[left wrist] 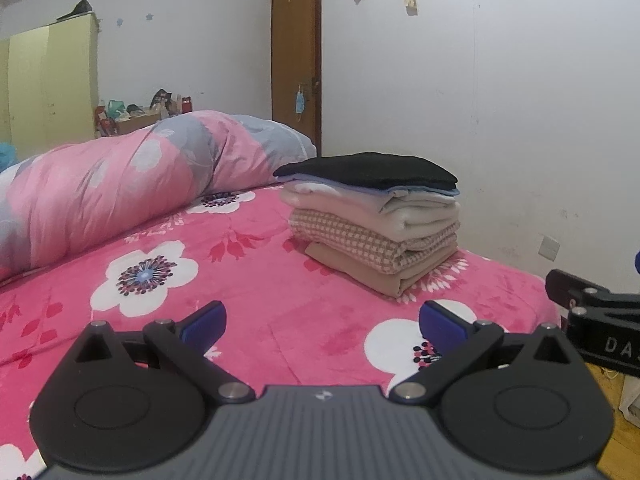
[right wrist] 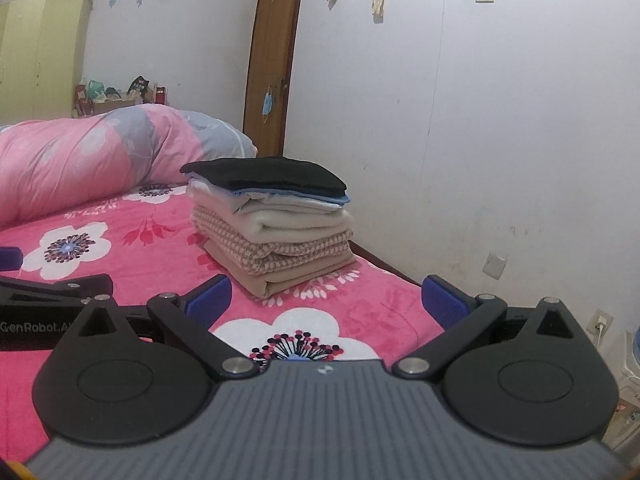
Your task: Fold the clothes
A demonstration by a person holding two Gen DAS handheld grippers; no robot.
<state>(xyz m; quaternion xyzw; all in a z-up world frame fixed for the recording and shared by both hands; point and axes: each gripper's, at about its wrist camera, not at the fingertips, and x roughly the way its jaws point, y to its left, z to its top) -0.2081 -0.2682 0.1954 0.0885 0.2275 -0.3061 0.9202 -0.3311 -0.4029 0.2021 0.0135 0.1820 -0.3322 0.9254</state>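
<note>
A neat stack of folded clothes (left wrist: 374, 220) (right wrist: 274, 228) stands on the pink floral bedspread (left wrist: 248, 280) (right wrist: 132, 236) near the wall; a black garment (left wrist: 368, 168) (right wrist: 266, 176) lies on top, with blue, cream, checked and tan pieces below. My left gripper (left wrist: 322, 326) hovers low over the bed, short of the stack, open with nothing between its blue pads. My right gripper (right wrist: 326, 302) is also open and empty, just in front of the stack. Each gripper's black body shows at the edge of the other's view.
A rolled pink and grey quilt (left wrist: 120, 184) (right wrist: 100, 152) lies along the far left of the bed. The white wall (left wrist: 500, 120) runs close behind the stack, with a brown door (left wrist: 296, 52) beyond. The bed's right edge drops to a wooden floor (left wrist: 612, 392).
</note>
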